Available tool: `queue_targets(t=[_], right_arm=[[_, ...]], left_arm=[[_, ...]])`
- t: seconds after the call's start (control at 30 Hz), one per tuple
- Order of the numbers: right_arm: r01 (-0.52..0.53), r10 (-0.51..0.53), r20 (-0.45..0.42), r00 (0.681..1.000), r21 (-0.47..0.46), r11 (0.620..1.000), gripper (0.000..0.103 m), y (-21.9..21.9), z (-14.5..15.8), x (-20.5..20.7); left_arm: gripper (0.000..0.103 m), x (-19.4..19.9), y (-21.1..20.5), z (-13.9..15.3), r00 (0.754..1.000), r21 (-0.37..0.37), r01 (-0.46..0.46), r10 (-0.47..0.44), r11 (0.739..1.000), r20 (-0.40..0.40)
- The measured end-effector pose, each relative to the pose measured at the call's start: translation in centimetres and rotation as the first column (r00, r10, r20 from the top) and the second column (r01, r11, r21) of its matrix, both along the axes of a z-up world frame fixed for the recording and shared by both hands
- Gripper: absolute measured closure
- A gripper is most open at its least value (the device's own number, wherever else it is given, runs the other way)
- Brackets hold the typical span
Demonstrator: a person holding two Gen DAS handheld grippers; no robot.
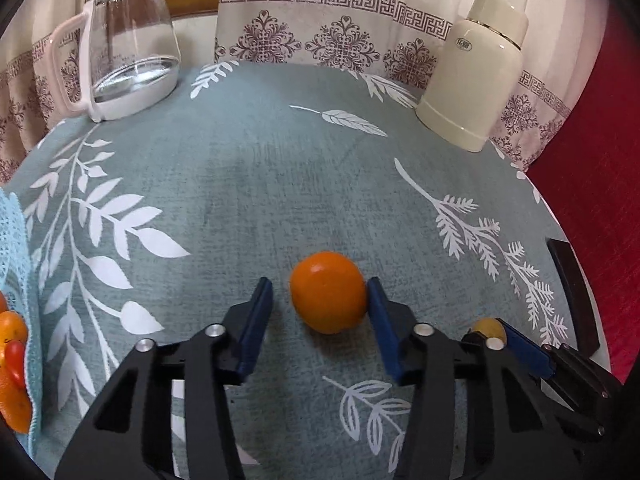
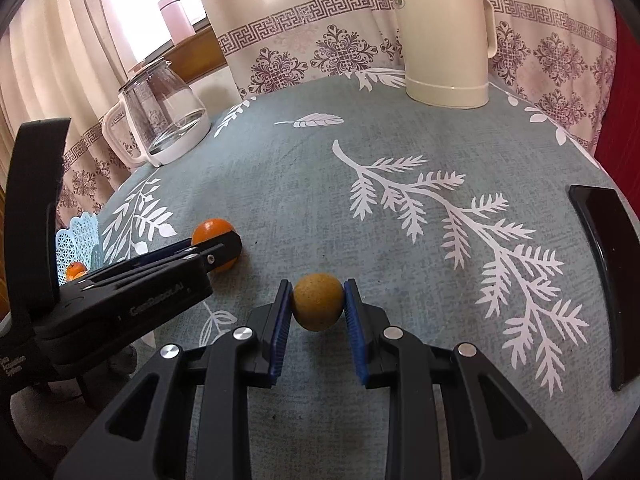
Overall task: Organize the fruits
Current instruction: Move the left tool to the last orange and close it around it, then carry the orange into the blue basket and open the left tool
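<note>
An orange (image 1: 328,292) lies on the teal leaf-print tablecloth (image 1: 240,184), between the blue pads of my left gripper (image 1: 320,284). That gripper is open: the right pad touches the orange and the left pad stands apart from it. In the right wrist view my right gripper (image 2: 318,286) is shut on a small brownish-yellow round fruit (image 2: 318,302), with both pads pressed against its sides. The left gripper (image 2: 216,252) and its orange (image 2: 212,234) show to the left. At the left edge, a light blue mesh basket (image 1: 16,240) holds oranges and a red tomato.
A glass kettle (image 1: 128,48) stands at the back left and a cream thermos jug (image 1: 476,72) at the back right. A black flat object (image 2: 604,280) lies near the table's right edge. Patterned curtains hang behind. My right gripper (image 1: 516,340) is close beside the left.
</note>
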State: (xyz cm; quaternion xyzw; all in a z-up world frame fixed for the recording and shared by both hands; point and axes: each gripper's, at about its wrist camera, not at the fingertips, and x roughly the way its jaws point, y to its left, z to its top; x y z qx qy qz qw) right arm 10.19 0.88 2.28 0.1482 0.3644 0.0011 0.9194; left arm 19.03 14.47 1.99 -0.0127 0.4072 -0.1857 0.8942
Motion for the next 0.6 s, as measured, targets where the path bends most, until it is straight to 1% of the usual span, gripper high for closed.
queue_targets(t=[0.07,0.37,0.6], right_arm=[[-0.001,0.001,-0.001,1.000,0.000,1.000,0.076,0.0,0.0,0.0],[-0.001,0.001,0.008,1.000,0.003,1.000,0.076,0.1,0.0,-0.1],[-0.014,0.013,0.038,0.999,0.023,1.000,0.076,0.0,0.3,-0.5]], left_arm=[[0.063,0.0,-0.1,-0.1,1.000,-0.008,0.012,-0.012,1.000,-0.002],[0.063,-0.5,0.2,0.2,1.000,-0.010,0.005,-0.004,1.000,0.013],[0.063,-1.8,1.0,1.4,0.998,0.005,-0.027,0.027,1.000,0.059]])
